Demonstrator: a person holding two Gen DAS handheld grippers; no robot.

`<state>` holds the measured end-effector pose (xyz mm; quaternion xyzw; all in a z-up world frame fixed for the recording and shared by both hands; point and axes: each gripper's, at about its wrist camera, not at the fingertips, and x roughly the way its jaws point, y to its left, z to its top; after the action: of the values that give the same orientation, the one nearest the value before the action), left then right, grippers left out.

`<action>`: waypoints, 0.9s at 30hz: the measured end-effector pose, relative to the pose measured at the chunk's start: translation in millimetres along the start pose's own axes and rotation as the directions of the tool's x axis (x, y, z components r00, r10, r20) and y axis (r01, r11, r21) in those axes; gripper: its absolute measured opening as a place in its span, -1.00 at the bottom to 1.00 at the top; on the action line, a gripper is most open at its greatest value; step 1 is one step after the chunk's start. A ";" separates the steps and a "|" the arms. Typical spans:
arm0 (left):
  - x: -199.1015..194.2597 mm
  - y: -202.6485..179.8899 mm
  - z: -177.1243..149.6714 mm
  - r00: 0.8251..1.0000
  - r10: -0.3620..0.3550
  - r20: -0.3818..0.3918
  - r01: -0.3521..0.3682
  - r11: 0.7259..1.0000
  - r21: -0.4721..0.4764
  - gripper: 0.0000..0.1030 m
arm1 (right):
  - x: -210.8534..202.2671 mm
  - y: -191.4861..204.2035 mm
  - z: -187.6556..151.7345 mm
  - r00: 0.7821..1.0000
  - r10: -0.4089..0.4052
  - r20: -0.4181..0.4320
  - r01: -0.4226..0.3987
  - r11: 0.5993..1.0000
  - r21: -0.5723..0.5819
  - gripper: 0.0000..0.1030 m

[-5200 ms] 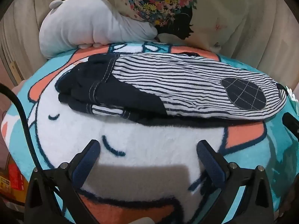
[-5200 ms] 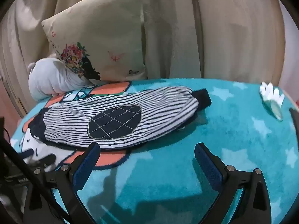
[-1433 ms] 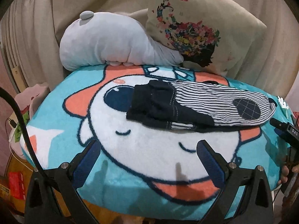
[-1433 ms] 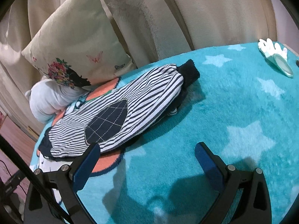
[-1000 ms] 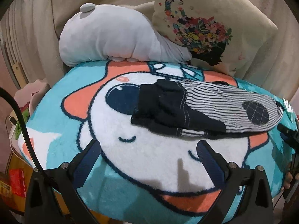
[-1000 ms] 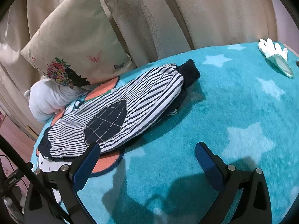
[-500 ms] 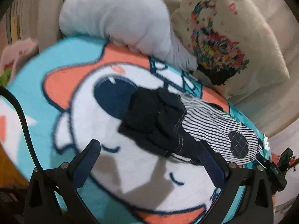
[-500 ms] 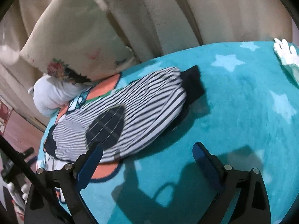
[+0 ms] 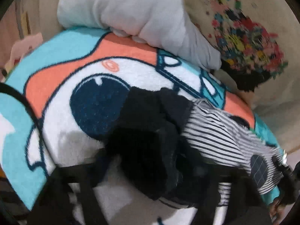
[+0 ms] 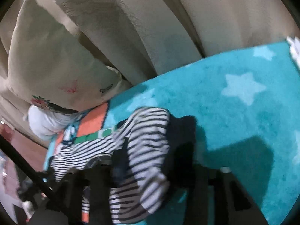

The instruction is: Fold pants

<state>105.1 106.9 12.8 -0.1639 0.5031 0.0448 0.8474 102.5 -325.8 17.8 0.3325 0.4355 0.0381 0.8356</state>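
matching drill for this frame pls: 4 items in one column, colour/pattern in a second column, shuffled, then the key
Items:
1. pants
2. blanket
3. plush toy
4. cushion

Looks:
A. cream with a floral print
B. pale grey, plain
C. navy and white stripes, dark waistband
D. turquoise with light stars

Pairs: 1-C, 2-D, 3-B, 4-A

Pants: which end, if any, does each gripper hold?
Left gripper straddles the pants at the dark waistband end, right gripper the striped leg end; blur hides any grip.
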 end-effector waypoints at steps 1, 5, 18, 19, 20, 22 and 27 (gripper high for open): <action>-1.5 1.6 0.4 0.999 -0.041 -0.021 0.041 0.999 -0.006 -0.33 | -3.4 -3.2 -0.8 1.000 0.030 0.003 -0.030 0.999 0.021 -0.44; -28.3 2.3 -0.2 0.995 -0.102 -0.008 0.102 0.995 -0.017 -0.45 | -24.8 0.4 -5.8 0.996 0.077 0.035 -0.078 0.996 0.040 -0.58; -54.4 16.0 -18.6 0.986 -0.169 -0.005 0.169 0.984 -0.052 -0.31 | -91.8 -9.3 -48.0 0.993 -0.038 0.113 0.036 0.999 0.021 -0.69; -59.1 18.2 -19.8 0.985 -0.170 0.011 0.170 0.984 -0.049 -0.26 | -92.0 -7.9 -51.5 0.992 -0.060 0.115 0.059 0.998 0.011 -0.68; -63.9 20.2 -20.9 0.985 -0.169 0.026 0.170 0.985 -0.041 -0.19 | -91.5 -6.7 -52.8 0.990 -0.073 0.122 0.073 0.997 0.004 -0.64; -72.9 25.2 -24.0 0.985 -0.168 0.049 0.169 0.985 -0.027 -0.09 | -93.4 -3.3 -56.4 0.987 -0.093 0.132 0.094 0.996 -0.003 -0.31; -83.0 39.2 -36.6 0.978 -0.205 0.049 0.206 0.978 -0.026 0.10 | -101.5 -3.8 -70.8 0.989 -0.079 0.127 0.081 0.997 -0.013 -0.09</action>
<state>24.4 139.4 59.6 -0.2270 0.4632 -0.0314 0.8561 -14.4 -327.5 58.6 0.3088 0.3944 -0.0127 0.8654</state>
